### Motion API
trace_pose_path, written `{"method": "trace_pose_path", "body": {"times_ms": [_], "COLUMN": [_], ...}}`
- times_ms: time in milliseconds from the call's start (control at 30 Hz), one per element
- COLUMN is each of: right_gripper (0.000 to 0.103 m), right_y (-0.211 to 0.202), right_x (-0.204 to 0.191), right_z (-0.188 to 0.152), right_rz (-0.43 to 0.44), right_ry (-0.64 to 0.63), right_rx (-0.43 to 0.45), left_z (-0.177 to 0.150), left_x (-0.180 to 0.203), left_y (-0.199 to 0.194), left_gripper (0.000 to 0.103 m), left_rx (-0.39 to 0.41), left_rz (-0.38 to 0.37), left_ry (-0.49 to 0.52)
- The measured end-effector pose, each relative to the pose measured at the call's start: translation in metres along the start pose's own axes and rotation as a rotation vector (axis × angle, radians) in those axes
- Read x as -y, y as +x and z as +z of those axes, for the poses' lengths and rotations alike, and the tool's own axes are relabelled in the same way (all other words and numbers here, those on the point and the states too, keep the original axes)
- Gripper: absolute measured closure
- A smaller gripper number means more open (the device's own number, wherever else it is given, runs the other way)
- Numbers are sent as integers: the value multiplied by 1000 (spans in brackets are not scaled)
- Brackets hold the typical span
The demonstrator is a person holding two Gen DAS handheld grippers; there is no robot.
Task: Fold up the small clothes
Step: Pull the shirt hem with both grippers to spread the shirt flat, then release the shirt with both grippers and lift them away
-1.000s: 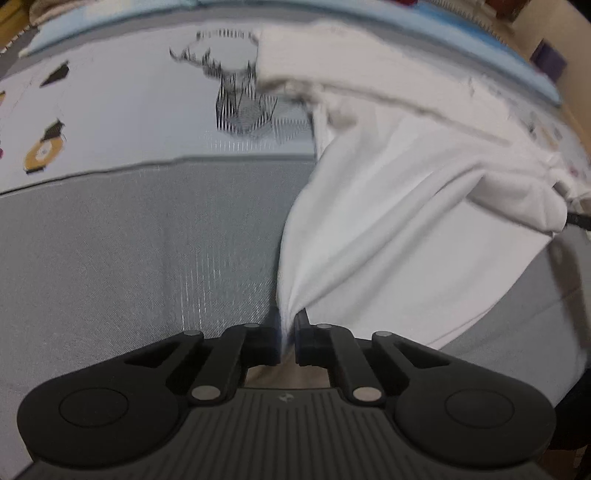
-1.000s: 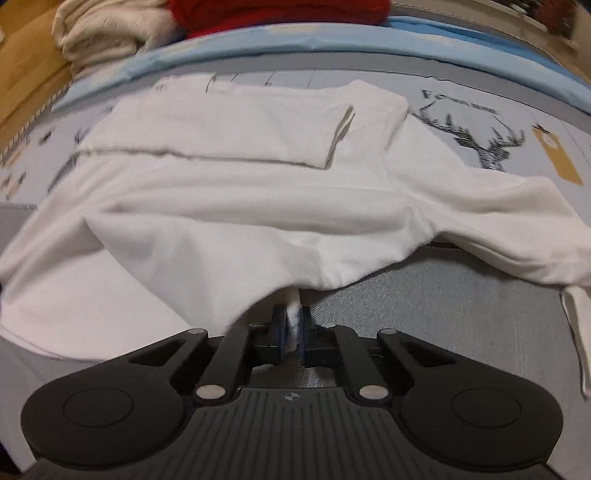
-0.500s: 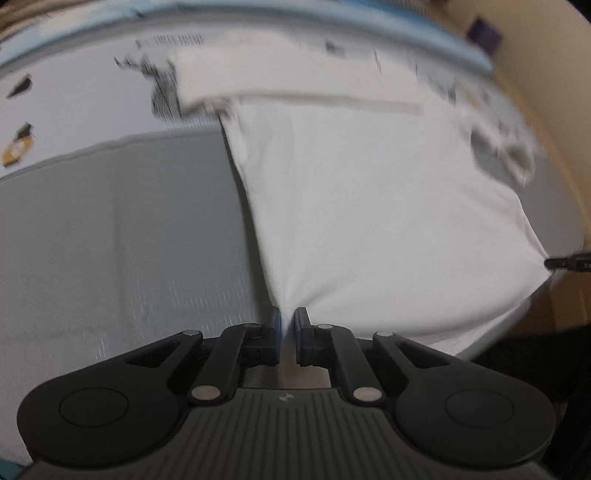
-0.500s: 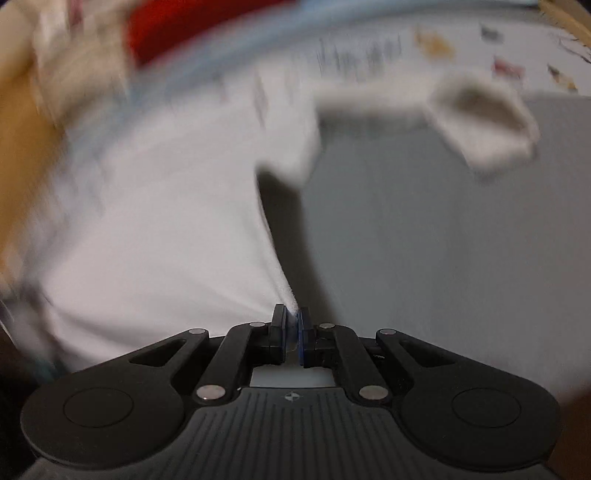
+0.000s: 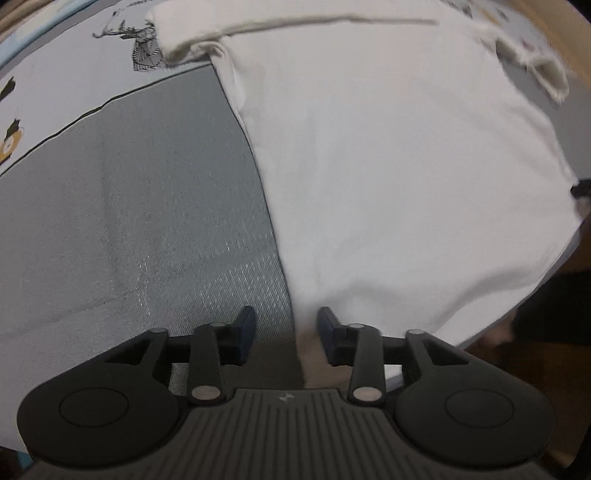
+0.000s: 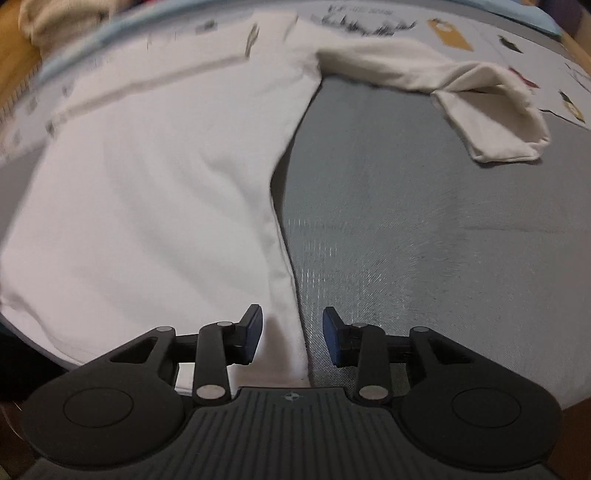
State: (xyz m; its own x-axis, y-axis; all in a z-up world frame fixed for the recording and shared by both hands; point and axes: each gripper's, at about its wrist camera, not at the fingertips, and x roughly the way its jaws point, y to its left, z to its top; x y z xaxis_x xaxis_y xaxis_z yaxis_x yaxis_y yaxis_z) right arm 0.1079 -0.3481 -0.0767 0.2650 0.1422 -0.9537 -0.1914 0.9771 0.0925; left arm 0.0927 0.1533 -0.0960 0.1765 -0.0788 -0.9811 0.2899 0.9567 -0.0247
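Observation:
A white long-sleeved shirt (image 5: 399,155) lies spread flat on a grey mat (image 5: 129,221). My left gripper (image 5: 286,326) is open, its jaws standing either side of the shirt's lower left corner. My right gripper (image 6: 291,328) is open over the shirt's (image 6: 147,192) lower right corner. One sleeve (image 6: 480,110) stretches right with its cuff doubled over. The other sleeve (image 5: 258,26) lies folded across the top.
A pale printed cloth with deer and animal figures (image 5: 144,48) lies beyond the grey mat (image 6: 424,221). Beige folded fabric (image 6: 48,18) sits at the far left. The mat's near edge drops off at the right (image 5: 535,314).
Both grippers pulled the shirt's hem toward me and stretched it flat, then opened and let the corners go. The shirt now lies smooth on the mat.

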Motion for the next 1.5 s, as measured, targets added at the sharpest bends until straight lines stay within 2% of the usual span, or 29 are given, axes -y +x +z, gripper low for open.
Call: {"method": "trace_pose_path", "body": {"times_ms": [33,67,133,200,267,333,400,433,500,567,667,733,800,867,900,933,1100,1133,1200,1233,1300,1367,1400,1500], "right_gripper": [82,98,99,99,100,99,98,98,91,84,83,81,79,79,79,78,77,76,75,75,75,75,75,74], "right_y": [5,8,3,-6,-4,4,4,2,-8,-18,-23,-18,-5,13,17,15,2,3,12,16,11,2,-3,-15], "right_x": [-4,-8,-13,-7,6,4,-3,-4,-5,-9,-17,-26,-32,-34,-33,-33,-28,-28,-28,-27,-25,-24,-24,-23], "right_z": [0,0,3,10,11,11,11,12,14,18,24,25,24,20,19,20,28,29,27,26,26,29,32,43], "right_rz": [4,10,33,38,-48,-93,-99,-113,-129,-113,-48,-5,-16,-70,-84,-82,-31,-35,-65,-84,-74,-68,-65,-80], "right_ry": [-21,-38,-61,1,83,59,33,36,50,44,3,-32,-78,-120,-133,-137,-96,-100,-111,-119,-109,-79,-66,-24], "right_rx": [-27,-45,-22,21,3,-35,-39,-22,41,105,153,134,69,-34,-56,-47,35,34,-18,-37,-7,53,87,198], "left_z": [-2,-3,-7,-11,-17,-18,-12,-9,-5,-3,3,3,1,-5,-8,-7,-4,-5,-8,-9,-2,4,9,22], "left_x": [2,3,6,4,6,5,-5,-11,-16,-10,7,20,29,34,35,35,28,29,33,35,36,31,29,23], "left_y": [1,0,-7,-8,8,8,-11,-23,-38,-41,-31,-20,-2,14,17,15,-4,-1,11,13,7,-7,-13,-30], "left_gripper": [98,103,103,103,103,101,100,96,89,89,89,87,86,85,80,79,79,79,79,79,78,74,69,67], "left_rx": [-4,-3,28,21,-51,-55,38,104,192,220,188,146,72,-8,-18,-14,70,56,-8,-14,18,97,137,259], "left_rz": [-2,-11,-13,13,99,105,74,34,-35,-72,-89,-71,-35,30,53,60,-19,-21,29,46,40,23,25,61], "left_ry": [19,37,70,92,147,166,87,37,-19,-12,59,113,156,194,212,215,154,159,197,218,199,150,126,27]}}
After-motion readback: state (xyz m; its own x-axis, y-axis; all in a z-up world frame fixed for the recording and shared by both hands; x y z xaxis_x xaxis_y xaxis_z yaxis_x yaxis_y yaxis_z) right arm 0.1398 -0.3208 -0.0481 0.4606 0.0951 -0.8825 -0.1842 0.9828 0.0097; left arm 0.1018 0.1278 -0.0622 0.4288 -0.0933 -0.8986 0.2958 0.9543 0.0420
